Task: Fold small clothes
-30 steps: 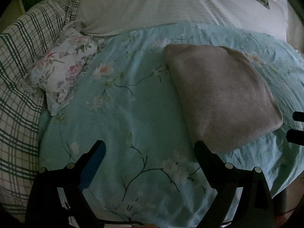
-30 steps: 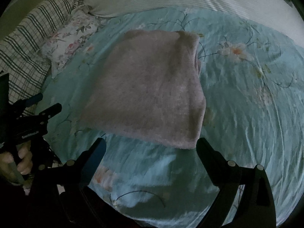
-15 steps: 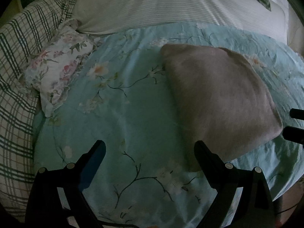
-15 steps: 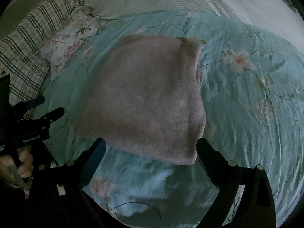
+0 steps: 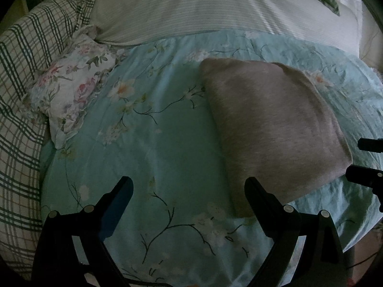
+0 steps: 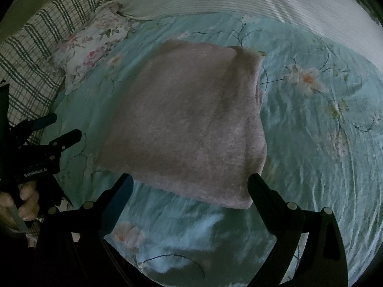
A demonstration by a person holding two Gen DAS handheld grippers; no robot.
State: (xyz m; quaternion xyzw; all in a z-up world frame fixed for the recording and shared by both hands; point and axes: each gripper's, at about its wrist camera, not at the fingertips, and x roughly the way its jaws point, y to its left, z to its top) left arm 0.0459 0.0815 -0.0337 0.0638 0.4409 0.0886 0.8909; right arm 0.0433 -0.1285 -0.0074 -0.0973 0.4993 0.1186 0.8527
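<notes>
We see the folded pinkish-grey garment (image 6: 189,124) lying flat on the turquoise floral bedspread (image 6: 323,143), filling the middle of the right wrist view. Our right gripper (image 6: 190,189) hangs spread wide and empty over its near edge. Our left gripper (image 5: 189,189) gapes just as wide above bare bedspread, the garment at centre right. A floral pillow (image 5: 71,91) sits upper left.

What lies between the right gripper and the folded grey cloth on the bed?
Nothing visible. The right gripper is open just before the near edge of the grey cloth, with only bare blue floral bedcover in between.
</notes>
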